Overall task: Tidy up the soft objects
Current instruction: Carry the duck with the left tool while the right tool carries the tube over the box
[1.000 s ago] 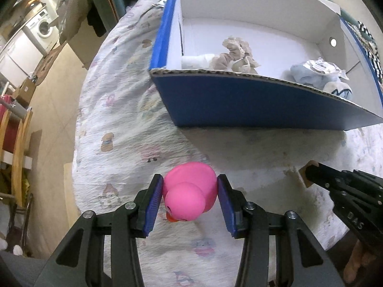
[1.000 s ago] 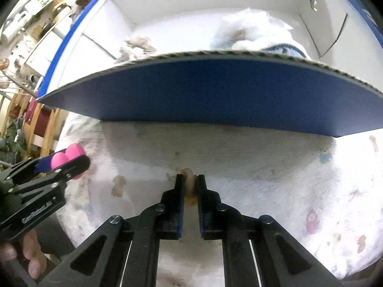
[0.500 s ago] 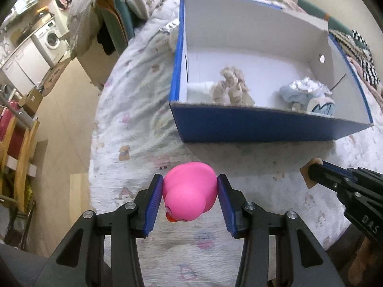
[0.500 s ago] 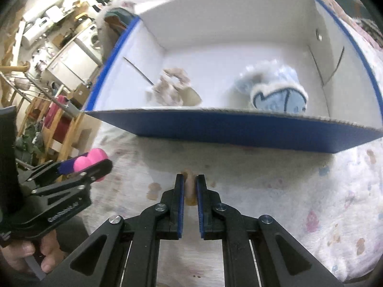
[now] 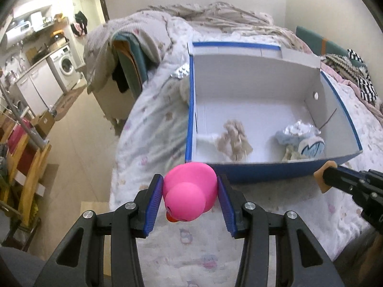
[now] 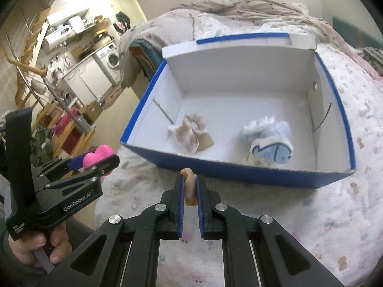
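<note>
My left gripper point(image 5: 190, 197) is shut on a pink rubber duck point(image 5: 189, 192), held above the bed just short of the near left corner of the blue box point(image 5: 263, 171). The duck also shows in the right wrist view point(image 6: 98, 155). My right gripper point(image 6: 189, 192) is shut on a thin tan soft piece point(image 6: 189, 186), held near the box's front wall point(image 6: 239, 174); its tip shows in the left wrist view point(image 5: 323, 178). Inside the box lie a beige scrunchie-like bundle point(image 6: 191, 134) and a pale blue plush with a fish patch point(image 6: 270, 141).
The box sits on a bed with a printed white cover point(image 6: 311, 227). Crumpled blankets point(image 5: 215, 16) lie behind it. A chair draped with clothes point(image 5: 124, 55) stands left of the bed. The floor point(image 5: 79, 134), wooden shelving point(image 5: 21, 167) and a washing machine point(image 5: 64, 65) are further left.
Both grippers have risen and drawn back from the box, so its whole inside now shows. Each keeps its hold on its object.
</note>
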`<state>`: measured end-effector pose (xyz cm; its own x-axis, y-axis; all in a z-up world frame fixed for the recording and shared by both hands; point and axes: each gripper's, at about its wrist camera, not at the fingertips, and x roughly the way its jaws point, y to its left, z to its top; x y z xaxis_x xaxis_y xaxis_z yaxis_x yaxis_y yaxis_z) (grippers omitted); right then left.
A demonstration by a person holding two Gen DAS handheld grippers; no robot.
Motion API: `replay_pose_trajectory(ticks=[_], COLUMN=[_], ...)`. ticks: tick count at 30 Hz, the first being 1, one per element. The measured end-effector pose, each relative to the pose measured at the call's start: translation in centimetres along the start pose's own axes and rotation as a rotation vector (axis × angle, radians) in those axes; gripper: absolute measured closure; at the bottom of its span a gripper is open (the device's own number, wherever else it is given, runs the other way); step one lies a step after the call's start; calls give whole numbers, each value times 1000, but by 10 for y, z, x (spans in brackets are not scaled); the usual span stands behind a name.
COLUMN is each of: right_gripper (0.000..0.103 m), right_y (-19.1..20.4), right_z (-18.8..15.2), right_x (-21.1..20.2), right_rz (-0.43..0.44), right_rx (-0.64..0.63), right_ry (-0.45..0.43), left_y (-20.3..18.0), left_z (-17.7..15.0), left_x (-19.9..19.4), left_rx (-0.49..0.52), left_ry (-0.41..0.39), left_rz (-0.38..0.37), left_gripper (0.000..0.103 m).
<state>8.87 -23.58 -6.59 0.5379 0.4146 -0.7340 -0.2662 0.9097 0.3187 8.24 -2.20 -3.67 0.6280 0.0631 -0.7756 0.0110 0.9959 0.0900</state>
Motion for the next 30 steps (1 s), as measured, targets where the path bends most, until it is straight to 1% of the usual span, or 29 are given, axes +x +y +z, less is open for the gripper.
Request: replay_pose_trajectory(ticks=[7,12,18,22,24,25,28,30], right_gripper=[92,92,92,92,91,91,91,91], right_y=[-7,-15,-27,-37,-42,-44,-47,-45], right_z=[27,51,75,87,90,89,83,79], right_x=[-19,-16,-4,11,21,25,41,50], right_rz=[-2,-21,-43,-47,-39,-37,-34,-32], right_rx=[8,6,-18,-11,9,19,48,40], right_ry=[-76,-107,-118,-115,-105,-100,-62,-35], left_y=[-3,-12,-24,-31,-31,-31,-36,-41], left_z=[34,70,98,103,97,94,88,88], left_x=[-8,2,20,41,56,61,84,92], left_rx=[-3,10,49,68,66,65,75,89], left_ry=[-42,-51,-64,-54,-35,-28,21,35], left_rz=[-22,-35,-25,-26,-44,-48,-20,-41], left_gripper=[61,61,61,61,61,61,61,61])
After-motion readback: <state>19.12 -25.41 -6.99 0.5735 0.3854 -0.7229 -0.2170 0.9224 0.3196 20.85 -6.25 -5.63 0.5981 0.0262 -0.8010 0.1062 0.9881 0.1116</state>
